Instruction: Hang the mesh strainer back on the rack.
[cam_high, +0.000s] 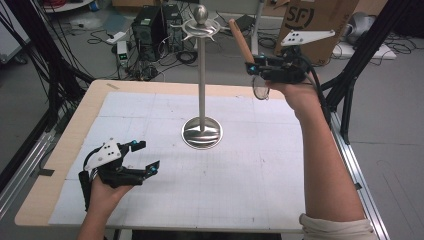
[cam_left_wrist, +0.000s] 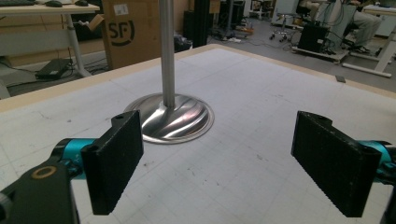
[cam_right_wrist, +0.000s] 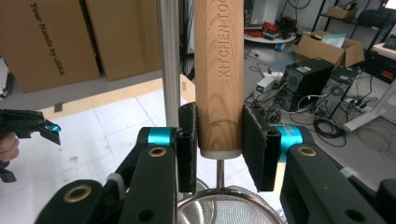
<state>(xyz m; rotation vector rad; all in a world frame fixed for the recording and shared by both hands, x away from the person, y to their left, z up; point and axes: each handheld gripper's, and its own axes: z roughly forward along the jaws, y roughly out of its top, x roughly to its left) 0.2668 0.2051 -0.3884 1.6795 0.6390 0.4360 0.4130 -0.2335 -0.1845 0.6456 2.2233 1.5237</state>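
- The right gripper (cam_right_wrist: 218, 144) pinches one strainer (cam_right_wrist: 219, 84) by the bottom of its wooden handle.
- The handle points up, leaning a little; the mesh bowl (cam_right_wrist: 229, 207) hangs under the jaws.
- One metal stand (cam_high: 201, 75) rises just beside it.
- Farther off, the left gripper (cam_high: 146, 154) is spread wide, holding nothing.

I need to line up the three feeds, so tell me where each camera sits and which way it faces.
High view: above the person's side, looking forward and down on the table; both forearms and claws show.
Left gripper view: rides the open left claw, low, facing the metal stand.
Right gripper view: rides the right claw, raised, shut on the strainer's wooden handle.
Shared: the stand, in all three.
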